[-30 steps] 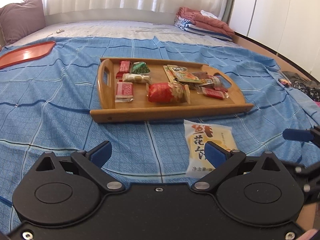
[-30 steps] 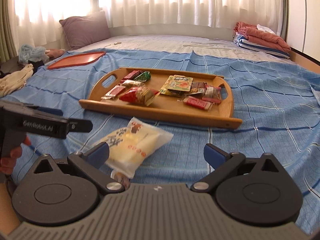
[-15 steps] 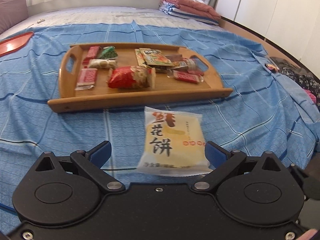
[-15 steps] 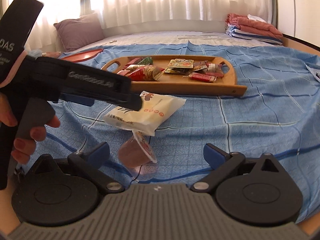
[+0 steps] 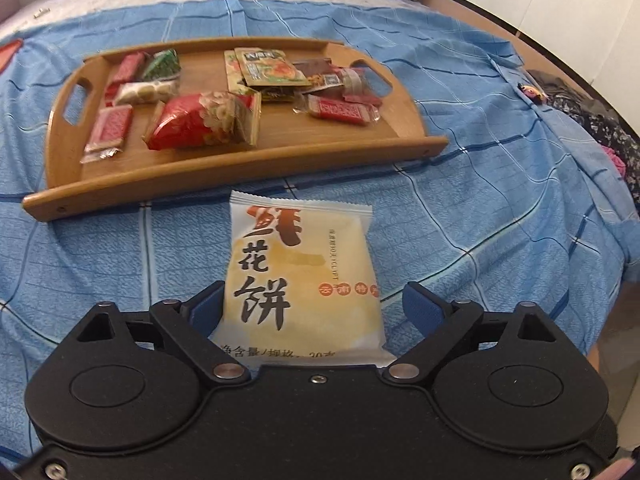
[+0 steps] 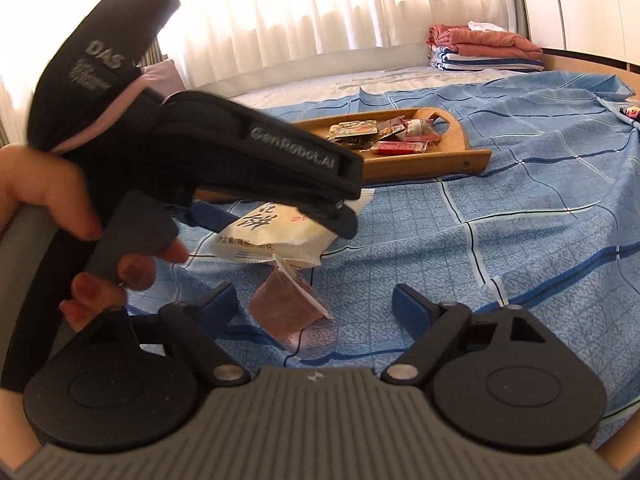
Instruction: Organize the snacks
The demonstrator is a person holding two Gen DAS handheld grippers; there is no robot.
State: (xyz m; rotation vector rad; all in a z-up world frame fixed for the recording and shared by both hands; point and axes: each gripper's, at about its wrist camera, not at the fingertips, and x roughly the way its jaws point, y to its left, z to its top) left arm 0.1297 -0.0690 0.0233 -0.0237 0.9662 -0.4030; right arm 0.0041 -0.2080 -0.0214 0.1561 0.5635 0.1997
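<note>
Left gripper (image 5: 312, 308), jaws closing, straddled pastry packet (image 5: 302, 272) at lower centre, ungripped; right gripper (image 6: 316, 304) likewise narrowed around jelly cup (image 6: 286, 304); best squeezed mid-body.

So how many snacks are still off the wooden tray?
2: a white pastry packet just before the tray, and a small brown jelly cup beside it. Others may be hidden.

Home bedroom: bed with blue sheet (image 5: 460, 208), pillow (image 6: 160, 74), curtains (image 6: 320, 4), folded towels (image 6: 484, 50).
</note>
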